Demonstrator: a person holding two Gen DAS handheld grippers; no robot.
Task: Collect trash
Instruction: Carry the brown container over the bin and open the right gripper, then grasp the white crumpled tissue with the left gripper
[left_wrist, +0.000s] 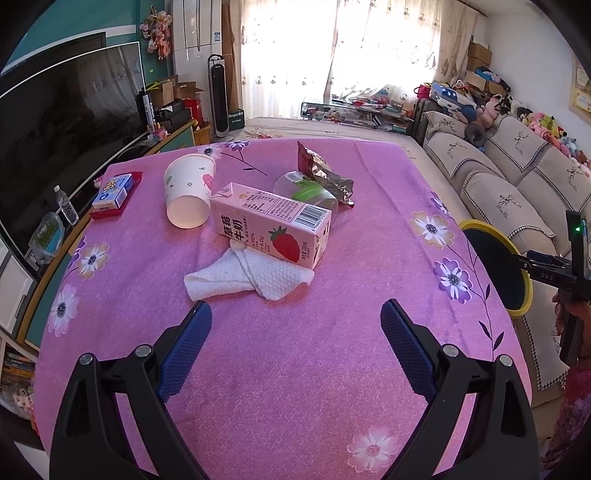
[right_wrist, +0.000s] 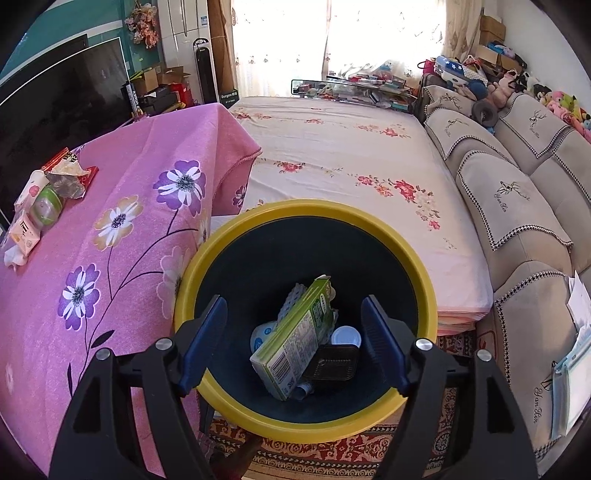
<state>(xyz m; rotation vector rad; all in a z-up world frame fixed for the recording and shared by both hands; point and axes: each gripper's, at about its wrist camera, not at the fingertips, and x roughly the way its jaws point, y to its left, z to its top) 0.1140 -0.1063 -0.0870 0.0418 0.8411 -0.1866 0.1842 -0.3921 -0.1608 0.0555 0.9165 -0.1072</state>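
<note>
My left gripper (left_wrist: 297, 309) hovers open over the pink flowered tablecloth (left_wrist: 295, 369), nothing between its blue pads. Just beyond it lie a white tissue (left_wrist: 243, 277), a pink strawberry milk carton (left_wrist: 273, 225), a tipped paper cup (left_wrist: 188, 192), a clear cup with a green lid (left_wrist: 310, 194) and a foil wrapper (left_wrist: 325, 173). My right gripper (right_wrist: 294, 302) stands open above the yellow-rimmed bin (right_wrist: 306, 206). A green carton (right_wrist: 295, 339) lies down inside the bin among other trash, free of the pads.
A small blue box (left_wrist: 112, 192) rests on a red pack at the table's far left. The bin (left_wrist: 469, 223) stands off the table's right edge, beside a flowered bed (right_wrist: 351, 155) and a sofa (right_wrist: 517, 206). A TV (left_wrist: 66, 110) stands to the left.
</note>
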